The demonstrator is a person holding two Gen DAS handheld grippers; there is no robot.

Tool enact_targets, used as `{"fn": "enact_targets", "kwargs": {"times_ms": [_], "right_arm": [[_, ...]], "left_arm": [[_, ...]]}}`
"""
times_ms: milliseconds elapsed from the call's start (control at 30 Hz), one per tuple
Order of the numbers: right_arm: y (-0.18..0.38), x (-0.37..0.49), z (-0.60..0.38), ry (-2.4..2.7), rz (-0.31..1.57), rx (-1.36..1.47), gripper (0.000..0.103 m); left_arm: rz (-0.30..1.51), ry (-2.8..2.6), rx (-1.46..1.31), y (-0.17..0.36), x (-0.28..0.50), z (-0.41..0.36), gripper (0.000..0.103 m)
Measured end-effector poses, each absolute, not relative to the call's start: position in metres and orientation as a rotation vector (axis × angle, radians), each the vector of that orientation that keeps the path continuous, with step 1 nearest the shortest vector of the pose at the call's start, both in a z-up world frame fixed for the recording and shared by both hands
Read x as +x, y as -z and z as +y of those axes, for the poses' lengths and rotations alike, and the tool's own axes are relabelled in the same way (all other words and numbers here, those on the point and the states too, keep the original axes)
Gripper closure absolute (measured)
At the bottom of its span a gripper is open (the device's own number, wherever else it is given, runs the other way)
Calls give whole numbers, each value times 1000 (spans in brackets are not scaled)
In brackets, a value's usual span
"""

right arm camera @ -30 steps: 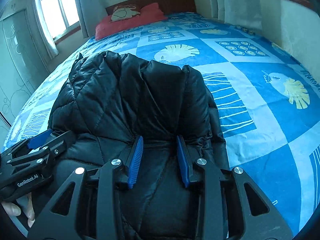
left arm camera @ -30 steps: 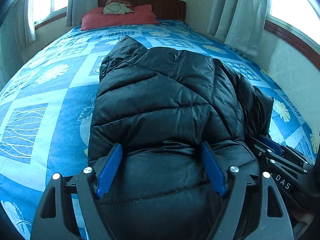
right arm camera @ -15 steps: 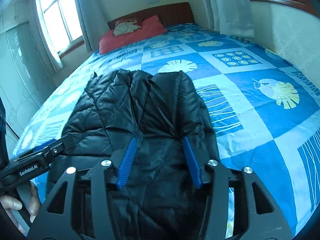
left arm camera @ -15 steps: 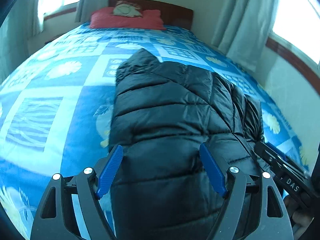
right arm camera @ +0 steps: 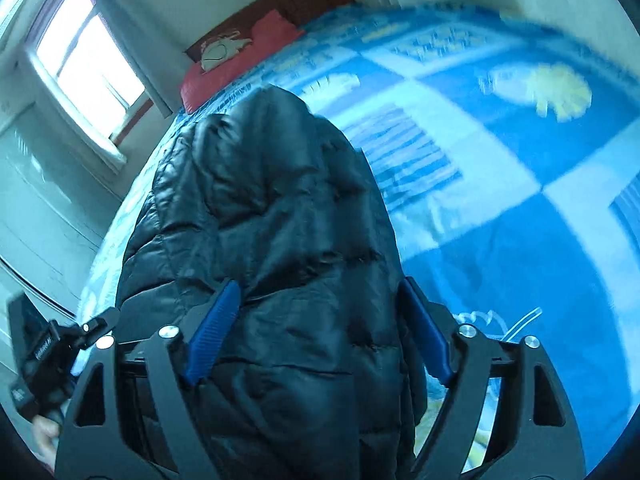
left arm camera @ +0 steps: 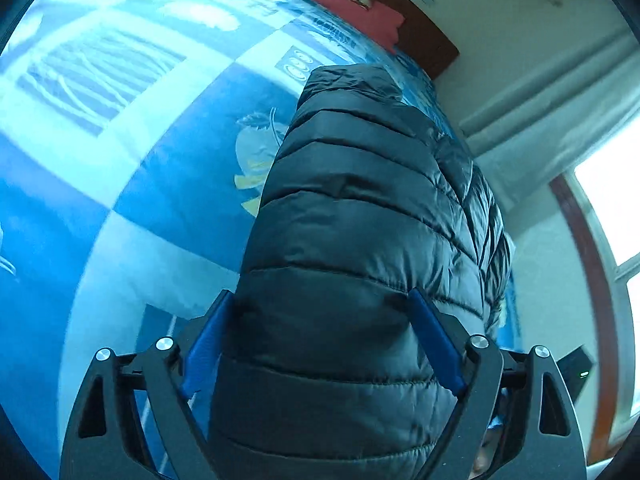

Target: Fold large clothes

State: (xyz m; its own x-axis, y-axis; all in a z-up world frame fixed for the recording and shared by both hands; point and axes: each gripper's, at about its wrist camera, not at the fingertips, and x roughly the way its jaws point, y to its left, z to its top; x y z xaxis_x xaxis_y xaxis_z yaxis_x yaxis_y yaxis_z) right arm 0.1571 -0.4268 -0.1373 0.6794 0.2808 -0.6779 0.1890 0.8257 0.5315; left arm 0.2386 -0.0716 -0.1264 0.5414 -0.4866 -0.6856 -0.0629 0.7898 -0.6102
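Both grippers stand with blue pads spread wide and still opening: the left gripper [left arm camera: 320, 332] and the right gripper [right arm camera: 316, 320] each straddle the near end of a black puffer jacket [left arm camera: 360, 216], its quilted bulk between the pads; whether the pads press it cannot be told. The jacket lies lengthwise on a blue patterned bedspread [left arm camera: 132, 168], collar end toward a red pillow [right arm camera: 236, 68] at the wooden headboard [left arm camera: 424, 44].
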Motion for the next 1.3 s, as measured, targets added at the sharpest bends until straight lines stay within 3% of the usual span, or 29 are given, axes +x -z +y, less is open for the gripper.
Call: {"fn": "enact_targets", "kwargs": {"times_ms": [167,300,367,467,633,1300], "right_arm": [[163,165,-439,-143,868,761,9],[162,170,-433,-175,893,719,11],[165,172,-431,-236,902,753,33],[168,168,-433,-278,880,805,47],[152,165,-416,-328,808,790,60],[160,237,-309,-477,825,805,60]], "left_arm": [[1020,313,-796,154,246,-69,8],[1064,391,-899,173,256,-70,6],[1068,412,-844,168,255,-81,8],[1063,431,-844,166,253,-86,14],[1032,444,-785,153,252,-86,21],[960,293,-763,157,266,-24,22]]}}
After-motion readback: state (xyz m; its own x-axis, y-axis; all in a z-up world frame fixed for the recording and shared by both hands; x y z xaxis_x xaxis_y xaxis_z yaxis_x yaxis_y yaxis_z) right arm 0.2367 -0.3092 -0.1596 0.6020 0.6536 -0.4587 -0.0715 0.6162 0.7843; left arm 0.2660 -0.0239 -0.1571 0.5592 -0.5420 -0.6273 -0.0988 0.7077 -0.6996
